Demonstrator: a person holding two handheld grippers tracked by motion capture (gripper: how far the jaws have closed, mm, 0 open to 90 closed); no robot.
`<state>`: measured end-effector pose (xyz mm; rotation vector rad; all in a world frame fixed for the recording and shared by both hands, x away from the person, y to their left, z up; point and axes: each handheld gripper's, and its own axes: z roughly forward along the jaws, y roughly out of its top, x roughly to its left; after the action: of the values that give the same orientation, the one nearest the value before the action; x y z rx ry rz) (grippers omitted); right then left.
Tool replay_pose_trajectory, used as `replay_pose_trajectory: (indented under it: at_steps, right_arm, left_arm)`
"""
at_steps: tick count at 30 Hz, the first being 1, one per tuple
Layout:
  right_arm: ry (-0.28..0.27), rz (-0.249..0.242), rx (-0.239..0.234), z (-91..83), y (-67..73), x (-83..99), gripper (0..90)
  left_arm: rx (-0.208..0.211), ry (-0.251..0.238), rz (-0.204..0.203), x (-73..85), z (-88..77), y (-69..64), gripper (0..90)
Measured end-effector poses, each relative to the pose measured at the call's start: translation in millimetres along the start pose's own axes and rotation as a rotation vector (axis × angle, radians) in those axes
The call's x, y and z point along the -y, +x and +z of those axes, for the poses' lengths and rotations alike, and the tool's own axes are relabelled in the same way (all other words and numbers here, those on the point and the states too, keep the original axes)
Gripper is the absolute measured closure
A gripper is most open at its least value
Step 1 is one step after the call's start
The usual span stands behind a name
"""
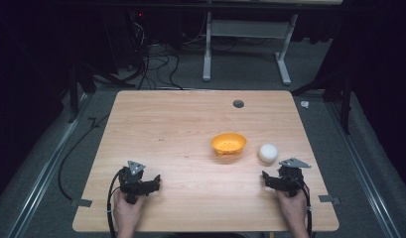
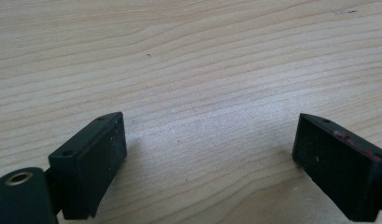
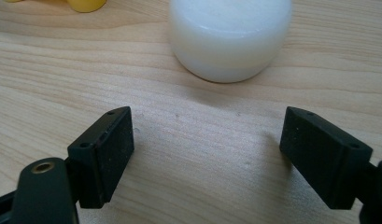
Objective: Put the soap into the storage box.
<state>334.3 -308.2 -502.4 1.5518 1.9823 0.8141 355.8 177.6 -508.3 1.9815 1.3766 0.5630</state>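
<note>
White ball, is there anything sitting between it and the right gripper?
Nothing visible. The right gripper has its jaws open and faces the white ball across bare wooden table. The orange bowl sits off to the ball's left, out of that line.

Right gripper [image 3: 207, 158]: jaws spread, bare table [image 3: 62, 84] between; white round object [image 3: 229, 37] just ahead, orange bowl [image 3: 86, 4] beyond-left. Left gripper [image 2: 209, 161]: bare wood between and ahead.

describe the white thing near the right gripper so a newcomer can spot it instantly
On the wooden table, look toward its right side, just ahead of the right gripper. The white round object sits beside the orange bowl, apart from it. It is solid white, smaller, and closed-topped; the bowl is orange and open.
</note>
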Motion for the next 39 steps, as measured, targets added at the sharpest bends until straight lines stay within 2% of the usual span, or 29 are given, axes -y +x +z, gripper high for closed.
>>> replay_pose_trajectory:
  at_steps: [28,31,35,39]
  right_arm:
    - [0.004,0.005,0.0,-0.3,1.1,-0.1,18.3]
    - [0.002,0.006,-0.006,-0.2,0.6,-0.2,18.4]
    - [-0.005,0.034,-0.031,-0.9,-0.7,-0.7,18.9]
    - [0.007,0.023,-0.032,-0.7,0.8,-2.5,18.7]
  left_arm:
    - [0.0,0.0,0.0,-0.1,0.0,0.0,10.2]
    - [0.0,0.0,0.0,-0.1,0.0,0.1,10.2]
    - [0.0,0.0,0.0,-0.1,0.0,0.1,10.2]
    - [0.0,0.0,-0.001,-0.1,0.0,0.0,10.2]
